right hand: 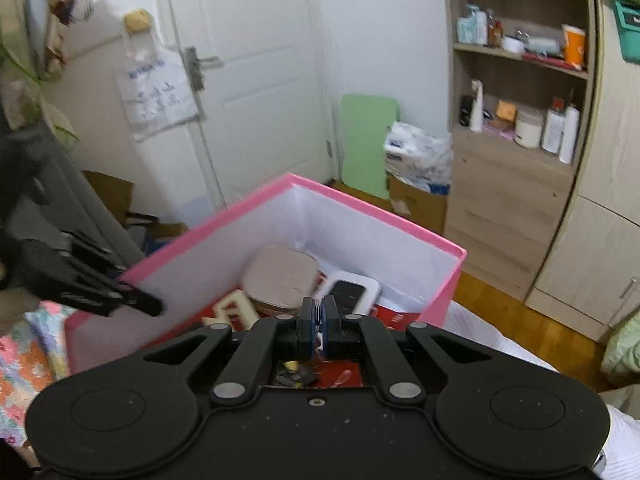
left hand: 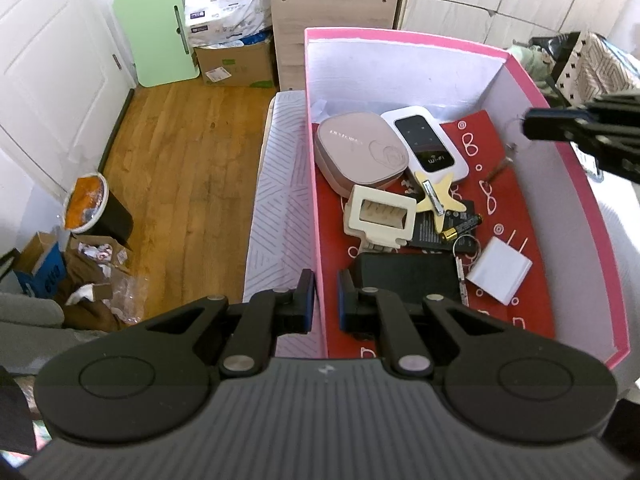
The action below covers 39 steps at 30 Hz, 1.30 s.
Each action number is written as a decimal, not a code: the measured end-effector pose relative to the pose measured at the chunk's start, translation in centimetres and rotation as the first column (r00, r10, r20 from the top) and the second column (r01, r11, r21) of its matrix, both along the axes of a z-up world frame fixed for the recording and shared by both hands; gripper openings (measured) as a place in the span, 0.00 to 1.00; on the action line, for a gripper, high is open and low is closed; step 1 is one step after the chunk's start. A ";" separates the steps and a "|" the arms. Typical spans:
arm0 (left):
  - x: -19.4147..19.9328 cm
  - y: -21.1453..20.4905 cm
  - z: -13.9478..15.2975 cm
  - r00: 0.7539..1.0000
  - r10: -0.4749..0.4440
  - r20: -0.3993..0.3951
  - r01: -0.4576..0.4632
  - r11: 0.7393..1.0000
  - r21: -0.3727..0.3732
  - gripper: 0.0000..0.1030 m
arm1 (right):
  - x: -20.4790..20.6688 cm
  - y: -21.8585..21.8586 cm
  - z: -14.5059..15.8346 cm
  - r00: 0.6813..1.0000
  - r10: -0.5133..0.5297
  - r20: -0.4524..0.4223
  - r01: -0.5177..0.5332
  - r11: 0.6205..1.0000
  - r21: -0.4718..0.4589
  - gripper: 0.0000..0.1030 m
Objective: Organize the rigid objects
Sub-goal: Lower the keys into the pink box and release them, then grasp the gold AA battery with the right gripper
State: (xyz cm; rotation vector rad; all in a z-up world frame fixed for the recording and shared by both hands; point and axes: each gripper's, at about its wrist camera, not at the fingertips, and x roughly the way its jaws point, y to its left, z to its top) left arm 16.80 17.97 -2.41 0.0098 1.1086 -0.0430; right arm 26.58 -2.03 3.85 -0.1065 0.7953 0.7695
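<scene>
A pink box [left hand: 404, 36] with a red patterned floor holds several rigid objects: a taupe case [left hand: 360, 152], a white WiFi router [left hand: 426, 142], a cream holder [left hand: 380, 212], a star clip [left hand: 436, 196], a battery [left hand: 460, 228], a white charger [left hand: 500, 276] and a black device [left hand: 408, 276]. My left gripper [left hand: 325, 304] is shut on the box's left wall [left hand: 316, 240]. My right gripper [right hand: 319, 328] is shut on a small metal ring [right hand: 319, 314] above the box [right hand: 360, 208]; it shows in the left wrist view [left hand: 528, 124] over the right wall.
The box stands on a bed with a striped white cover [left hand: 280, 184]. Beyond are a wooden floor [left hand: 184, 168], a bin [left hand: 88, 204], cardboard boxes [left hand: 236, 64], a green board [left hand: 160, 32], a white door [right hand: 248, 80] and wooden shelves [right hand: 516, 92].
</scene>
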 end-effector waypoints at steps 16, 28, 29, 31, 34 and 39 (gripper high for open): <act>-1.0 -0.8 0.6 0.998 -0.026 0.048 0.023 0.997 0.069 0.09 | 0.6 -4.4 -0.6 0.982 -0.104 -0.161 0.137 0.967 0.213 0.10; -0.9 -0.9 0.2 0.998 -0.007 0.058 0.003 0.998 0.066 0.09 | -4.6 -14.1 -2.8 0.899 -0.333 -0.284 0.390 0.904 0.175 0.16; -0.9 -0.9 0.2 0.998 -0.005 0.058 0.001 0.998 0.065 0.09 | -5.0 -14.5 -3.3 0.891 -0.349 -0.289 0.403 0.902 0.154 0.16; -0.8 -0.8 0.2 0.998 0.000 0.058 -0.004 0.998 0.064 0.09 | -5.7 -15.2 -4.2 0.882 -0.373 -0.288 0.418 0.902 0.112 0.16; -0.8 -0.8 0.3 0.998 0.003 0.056 -0.007 0.998 0.063 0.09 | -6.6 -15.6 -5.3 0.876 -0.408 -0.258 0.433 0.900 0.045 0.21; -0.7 -0.9 0.3 0.999 0.004 0.054 -0.008 0.998 0.066 0.09 | -7.1 -15.3 -6.5 0.892 -0.410 -0.190 0.409 0.911 -0.048 0.30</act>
